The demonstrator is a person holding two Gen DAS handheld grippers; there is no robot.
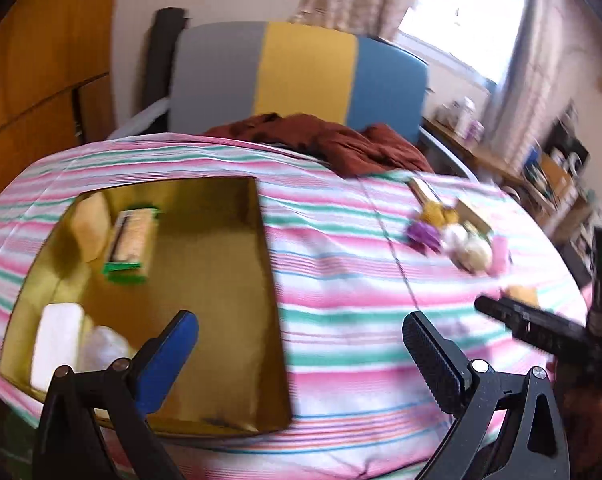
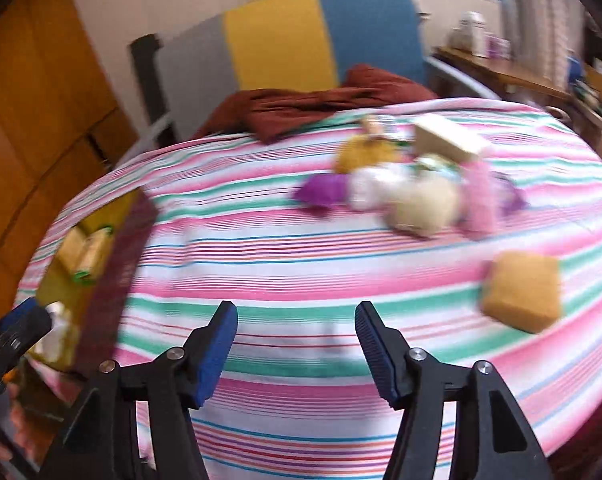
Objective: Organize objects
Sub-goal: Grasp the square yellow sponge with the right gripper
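The surface [image 2: 285, 248], under a pink, green and white striped cloth, carries everything. At its left sits the gold box [image 1: 221, 280], open-topped and part filled: a green-edged packet [image 1: 131, 240], a white block [image 1: 57, 344] and something pale beside it already lie inside. Much of its floor is bare, so there is room for more.

Well apart from the box, toward the right of the cloth, lies the heap of loose things [image 2: 417, 188]: a cream pompom-like ball, a purple piece, a pink piece and a small tan carton, touching or overlapping. Blur makes them hard to name, so those labels are only likely. Nearer the right tongs, apart from the heap, lies a single orange-yellow sponge block [image 2: 521, 292].

The right tongs [image 2: 297, 344] are released and hold nothing, only cloth between the pads. The left tongs [image 1: 301, 364] are likewise released and bare, hanging over the box's near right corner.

The step in hand looks like a fresh pick. The sponge block is the better choice: it stands alone and offers flat sides. Square the pads to two opposite faces, come down without dragging the cloth, and close gently, since it will probably squash. Leave the tangled heap for later, one piece at a time.
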